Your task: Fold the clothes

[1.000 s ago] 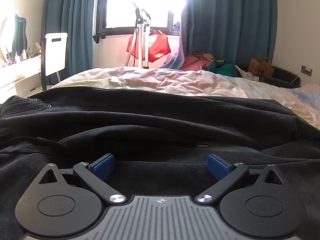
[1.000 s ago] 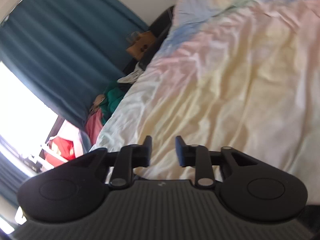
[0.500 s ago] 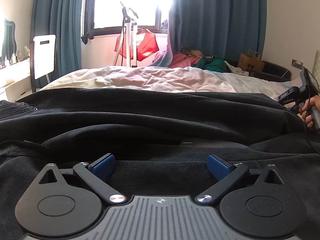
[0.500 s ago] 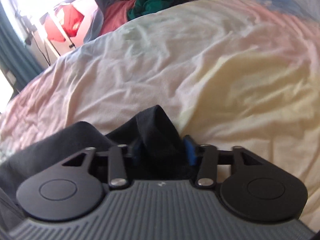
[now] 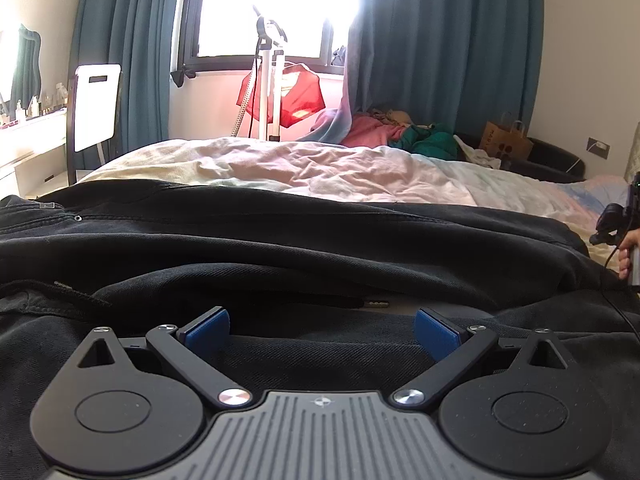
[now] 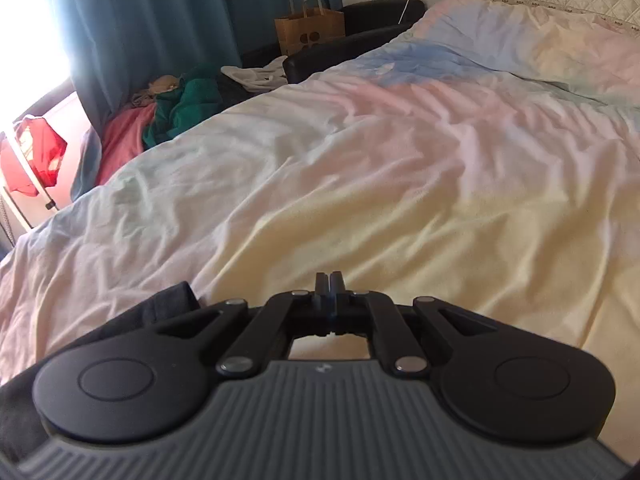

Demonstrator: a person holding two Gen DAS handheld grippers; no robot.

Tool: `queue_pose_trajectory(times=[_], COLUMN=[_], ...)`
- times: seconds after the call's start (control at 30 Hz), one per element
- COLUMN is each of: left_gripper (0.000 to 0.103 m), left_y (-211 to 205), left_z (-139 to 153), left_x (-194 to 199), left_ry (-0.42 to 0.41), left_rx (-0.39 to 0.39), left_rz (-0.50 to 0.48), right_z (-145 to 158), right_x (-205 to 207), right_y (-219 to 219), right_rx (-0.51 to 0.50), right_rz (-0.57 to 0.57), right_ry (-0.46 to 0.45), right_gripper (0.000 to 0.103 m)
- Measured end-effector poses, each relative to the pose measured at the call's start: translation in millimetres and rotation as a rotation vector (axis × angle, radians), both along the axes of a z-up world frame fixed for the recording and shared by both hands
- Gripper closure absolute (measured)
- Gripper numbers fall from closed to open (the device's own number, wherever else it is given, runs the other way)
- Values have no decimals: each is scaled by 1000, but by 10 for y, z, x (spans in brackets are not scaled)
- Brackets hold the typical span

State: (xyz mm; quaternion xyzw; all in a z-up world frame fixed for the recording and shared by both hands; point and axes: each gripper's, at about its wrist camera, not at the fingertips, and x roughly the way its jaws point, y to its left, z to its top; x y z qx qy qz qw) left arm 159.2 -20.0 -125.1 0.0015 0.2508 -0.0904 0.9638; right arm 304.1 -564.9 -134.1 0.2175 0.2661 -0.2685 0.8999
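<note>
A pair of black trousers (image 5: 280,248) lies rumpled across the near part of the bed. My left gripper (image 5: 322,330) is open, its blue pads wide apart, low over the black cloth with nothing between them. My right gripper (image 6: 329,280) is shut with its fingers pressed together and no cloth visible between the tips. A fold of the black trousers (image 6: 160,312) shows just left of and under it. In the left wrist view the right gripper and the hand holding it (image 5: 624,236) sit at the trousers' right end.
The bed has a pale pastel duvet (image 6: 400,168). Beyond its far side lie a pile of pink and green clothes (image 5: 392,134), a paper bag (image 6: 310,28) and a red garment on a stand (image 5: 288,92). A white chair (image 5: 96,108) stands at left.
The right gripper held a bunch of black cloth half a second ago; now its fingers are pressed fully together and the cloth lies beside it. The left gripper stays open over the trousers.
</note>
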Motion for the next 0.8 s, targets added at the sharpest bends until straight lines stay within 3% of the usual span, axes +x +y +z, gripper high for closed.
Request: queue_pose_trajectory(times=[0.23,0.47,0.63,0.8], left_gripper=[3,3,3,3], left_y=[37,68,85,123], left_z=[216,524,711,815], left_x=[-121,-542,-867,-1188], left_ry=[-55,-104,-130,-141], left_rx=[-17,-30,-28,-18], left_rz=[15,-8,-26,-47], right_z=[488,1028,1233,1357], right_x=[-431,-1227,-1992,-2479], right_y=[584,1559,2368,2871], right_rx=[-86,-9,-94,-199], right_rz=[154,362,487,582], right_ry=[-82,-188,-243,-219], right_gripper=[99,98,99,99])
